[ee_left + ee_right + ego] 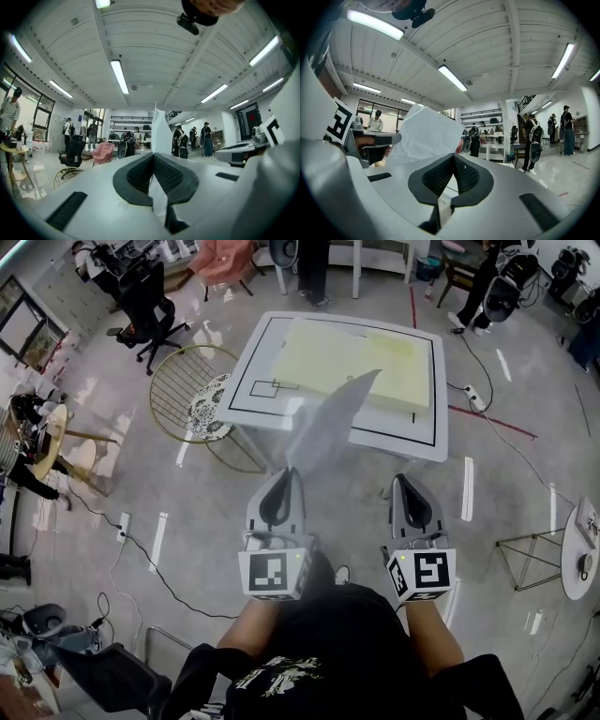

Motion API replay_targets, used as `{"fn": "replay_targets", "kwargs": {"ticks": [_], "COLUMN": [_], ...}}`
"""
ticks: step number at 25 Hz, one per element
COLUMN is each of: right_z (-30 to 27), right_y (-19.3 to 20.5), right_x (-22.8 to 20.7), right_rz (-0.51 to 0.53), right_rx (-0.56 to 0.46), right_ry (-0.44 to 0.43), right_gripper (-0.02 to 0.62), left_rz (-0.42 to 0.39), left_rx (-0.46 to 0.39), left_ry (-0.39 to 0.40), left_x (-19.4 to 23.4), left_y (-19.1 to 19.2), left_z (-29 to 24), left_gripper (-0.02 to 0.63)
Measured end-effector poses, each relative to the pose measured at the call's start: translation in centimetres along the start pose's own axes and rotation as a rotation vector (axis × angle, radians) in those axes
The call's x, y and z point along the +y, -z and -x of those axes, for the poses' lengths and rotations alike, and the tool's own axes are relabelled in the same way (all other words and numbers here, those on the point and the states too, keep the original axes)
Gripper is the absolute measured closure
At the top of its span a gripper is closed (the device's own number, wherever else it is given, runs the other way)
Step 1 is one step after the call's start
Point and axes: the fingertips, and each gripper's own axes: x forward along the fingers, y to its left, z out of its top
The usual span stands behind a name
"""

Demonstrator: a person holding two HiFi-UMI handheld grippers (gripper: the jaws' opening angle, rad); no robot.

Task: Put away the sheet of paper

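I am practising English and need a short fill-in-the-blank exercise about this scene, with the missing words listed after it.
1. The sheet of paper is clamped in the jaws of the gripper in the person's ___ hand.
2. The right gripper has its jaws together and holds ___.
3. On the white table lies a pale ___ mat.
4. In the head view, the round wire chair stands at the table's ___ side.

Missing words: left; nothing; yellow; left

The sheet of paper (323,427) is white. The white desk (427,432), upper centre, has black outlines and a pale yellow mat (375,362). The left gripper (284,474) and right gripper (405,481) are grey.
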Motion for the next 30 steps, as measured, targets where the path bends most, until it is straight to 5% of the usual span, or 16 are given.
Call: {"fn": "replay_targets", "kwargs": {"ticks": [30], "right_z": [-15.3], "right_y": [-0.4], "right_x": [-5.6], "right_rz": [0.014], "right_rx": [0.016], "right_ry": [0.063], "right_gripper": [0.598], "left_rz": [0.018], "left_rx": [0.014], "left_ry": [0.063], "left_x": [5.3], "left_y": [0.3], "left_z": [-16.5], "left_gripper": [0.606]}}
